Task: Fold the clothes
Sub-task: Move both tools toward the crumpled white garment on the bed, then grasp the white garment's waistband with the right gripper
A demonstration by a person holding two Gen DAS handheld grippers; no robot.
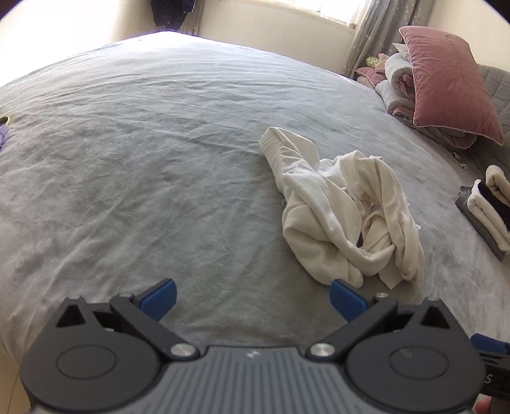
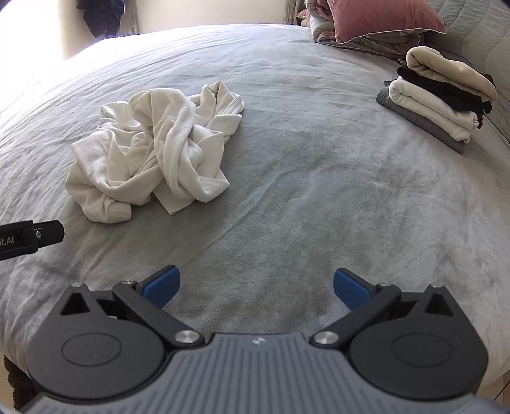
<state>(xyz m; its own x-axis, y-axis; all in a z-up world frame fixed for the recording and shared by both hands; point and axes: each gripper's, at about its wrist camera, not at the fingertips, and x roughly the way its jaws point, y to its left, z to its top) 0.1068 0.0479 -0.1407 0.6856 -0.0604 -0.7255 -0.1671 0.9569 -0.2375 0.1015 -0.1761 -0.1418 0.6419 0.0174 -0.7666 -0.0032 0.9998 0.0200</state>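
Note:
A crumpled white garment lies in a heap on the grey bed, right of centre in the left wrist view and left of centre in the right wrist view as the same white garment. My left gripper hovers open just short of its near edge, nothing between the blue pads. My right gripper is open too, over bare bedding to the right of the heap. The tip of the left gripper shows as a black bar at the left edge of the right wrist view.
A stack of folded clothes sits at the bed's right side, also seen as the folded stack. A pink pillow leans on rolled bedding at the back right. The grey bedspread stretches wide to the left. Dark clothing hangs by the far wall.

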